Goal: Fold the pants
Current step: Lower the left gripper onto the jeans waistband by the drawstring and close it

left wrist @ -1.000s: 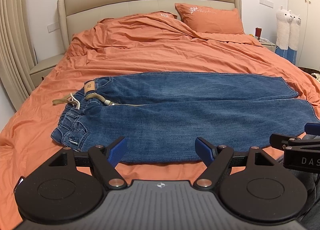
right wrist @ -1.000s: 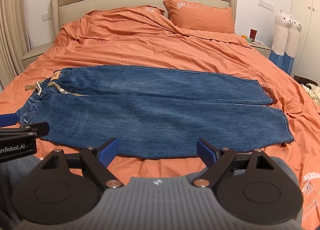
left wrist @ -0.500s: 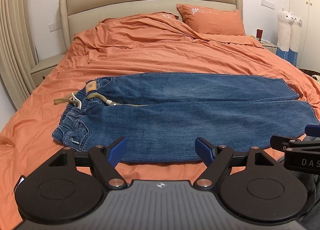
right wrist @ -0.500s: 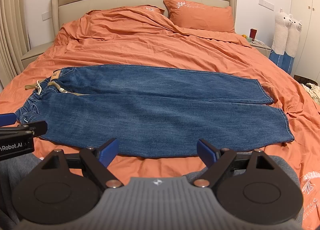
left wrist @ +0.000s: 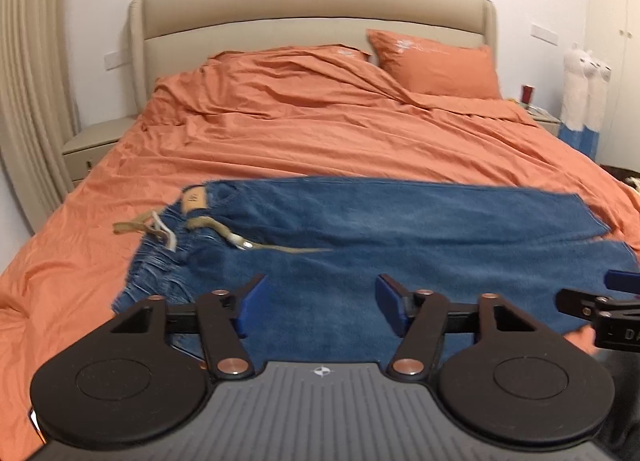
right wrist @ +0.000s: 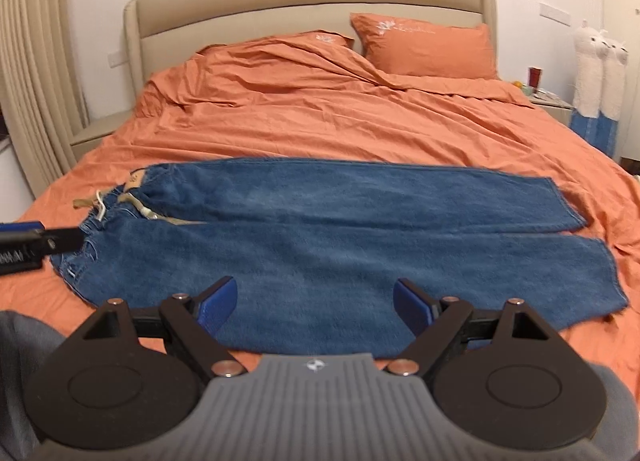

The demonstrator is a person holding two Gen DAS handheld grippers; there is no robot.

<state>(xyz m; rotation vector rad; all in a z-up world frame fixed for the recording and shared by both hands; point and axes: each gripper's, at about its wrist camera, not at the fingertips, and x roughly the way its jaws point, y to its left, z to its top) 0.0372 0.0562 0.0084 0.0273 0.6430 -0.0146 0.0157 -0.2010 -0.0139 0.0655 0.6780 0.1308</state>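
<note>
Blue jeans (left wrist: 360,245) lie flat across the orange bed, waistband with a tan drawstring (left wrist: 160,225) at the left, leg hems at the right. They also show in the right wrist view (right wrist: 340,237). My left gripper (left wrist: 318,307) is open and empty, hovering over the near leg close to the waistband. My right gripper (right wrist: 316,303) is open and empty over the near leg's lower edge. Each gripper's tip shows in the other's view: the right one (left wrist: 600,301), the left one (right wrist: 36,241).
The orange duvet (left wrist: 320,133) is rumpled toward the beige headboard (left wrist: 312,21), with an orange pillow (left wrist: 436,65). A nightstand (left wrist: 92,145) stands left, another with a red cup (right wrist: 535,79) right. Two plush alpacas (right wrist: 600,73) lean on the right wall.
Both grippers have moved forward and lower toward the jeans, which now fill more of each view. Both stay open. The jeans have not moved.
</note>
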